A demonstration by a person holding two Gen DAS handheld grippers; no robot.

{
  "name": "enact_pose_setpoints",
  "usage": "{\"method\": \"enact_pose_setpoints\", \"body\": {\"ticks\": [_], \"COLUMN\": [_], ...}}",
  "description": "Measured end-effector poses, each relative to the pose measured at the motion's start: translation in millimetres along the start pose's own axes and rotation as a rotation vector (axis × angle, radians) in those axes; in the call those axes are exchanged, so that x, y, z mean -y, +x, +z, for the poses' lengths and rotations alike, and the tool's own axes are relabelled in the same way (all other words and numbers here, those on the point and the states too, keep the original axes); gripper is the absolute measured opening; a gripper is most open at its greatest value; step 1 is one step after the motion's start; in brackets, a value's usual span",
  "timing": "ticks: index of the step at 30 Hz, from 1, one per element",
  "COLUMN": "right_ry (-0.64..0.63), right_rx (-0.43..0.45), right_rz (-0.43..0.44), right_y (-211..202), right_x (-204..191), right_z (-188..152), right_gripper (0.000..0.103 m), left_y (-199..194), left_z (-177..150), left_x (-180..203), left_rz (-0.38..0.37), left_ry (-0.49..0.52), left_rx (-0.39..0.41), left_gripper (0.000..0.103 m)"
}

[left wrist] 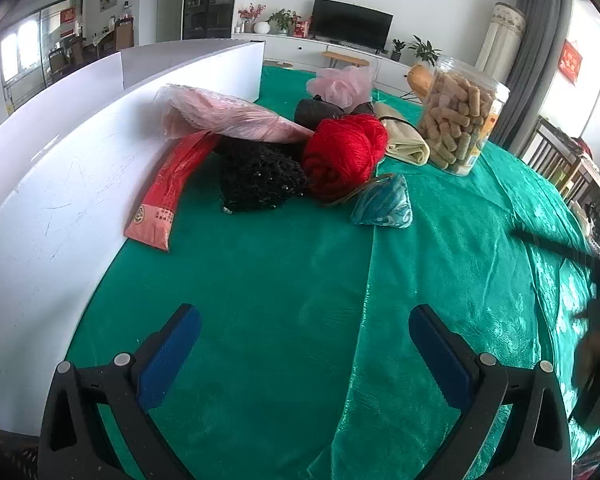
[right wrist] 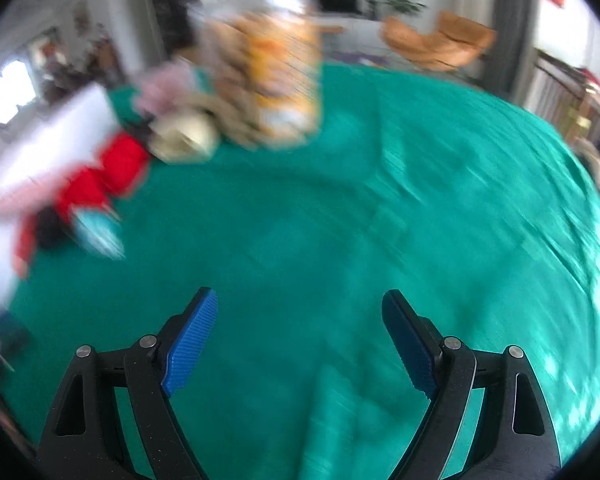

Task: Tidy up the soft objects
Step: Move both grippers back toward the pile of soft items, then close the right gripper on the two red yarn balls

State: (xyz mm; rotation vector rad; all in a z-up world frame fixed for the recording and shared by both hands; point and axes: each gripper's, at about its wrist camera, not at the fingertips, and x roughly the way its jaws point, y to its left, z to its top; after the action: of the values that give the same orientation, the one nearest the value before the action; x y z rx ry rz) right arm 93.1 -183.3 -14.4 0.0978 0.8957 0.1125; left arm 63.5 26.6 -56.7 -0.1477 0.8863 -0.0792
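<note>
Green cloth covers the counter — red yarn, black netting and teal pouch heaped beside a white board; left tool and right tool both gape wide, empty.

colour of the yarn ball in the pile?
Bright red. The yarn ball shows best in the left wrist view; the right wrist view is motion-blurred.

We see a green cloth under a bright red yarn ball, a black beaded knit bundle, a teal patterned pouch, a pale pink mesh puff, and a cream folded cloth. Our grippers' finger pads are blue.
</note>
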Motion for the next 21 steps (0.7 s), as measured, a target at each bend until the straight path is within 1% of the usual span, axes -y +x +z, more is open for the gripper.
{"method": "enact_pose_setpoints", "body": {"ticks": [2, 5, 7, 9, 11, 12, 13, 15, 17, 20, 21], "right_ry": [-0.010, 0.002, 0.043, 0.092, 0.129, 0.142, 0.138, 0.099, 0.029, -0.058, -0.097], "right_rx": [-0.027, -0.129, -0.199, -0.241, -0.311, -0.345, -0.348, -0.329, -0.294, -0.238, -0.233], "right_rz": [0.106, 0.227, 0.273, 0.296, 0.276, 0.278, 0.280, 0.272, 0.224, 0.178, 0.168], "right_y": [17, 54, 80, 100, 121, 129, 129, 121, 102, 63, 50], "right_x": [-28, -69, -92, -106, -114, -117, -118, -119, -115, -94, -86], "right_z": [29, 64, 80, 88, 90, 87, 86, 85, 84, 89, 92], "right_gripper": [0.087, 0.086, 0.086, 0.086, 0.085, 0.078, 0.061, 0.059, 0.058, 0.058, 0.058], "left_y": [1, 2, 3, 4, 5, 6, 7, 8, 11, 16, 16], "left_z": [0, 0, 0, 0, 1, 1, 1, 1, 1, 0, 0], "left_x": [-2, -4, -5, -7, -7, -8, -8, -7, -7, -3, -1], "left_rz": [0.003, 0.011, 0.015, 0.013, 0.012, 0.012, 0.013, 0.010, 0.006, 0.010, 0.013], "left_ry": [-0.007, -0.016, -0.018, -0.023, -0.026, -0.026, -0.024, -0.022, -0.016, 0.002, 0.010], "left_rx": [-0.002, -0.002, -0.004, -0.007, -0.010, -0.011, -0.014, -0.020, -0.031, -0.049, -0.052], "left_gripper": [0.103, 0.103, 0.103, 0.103, 0.103, 0.103, 0.103, 0.103, 0.103, 0.103, 0.103]}}
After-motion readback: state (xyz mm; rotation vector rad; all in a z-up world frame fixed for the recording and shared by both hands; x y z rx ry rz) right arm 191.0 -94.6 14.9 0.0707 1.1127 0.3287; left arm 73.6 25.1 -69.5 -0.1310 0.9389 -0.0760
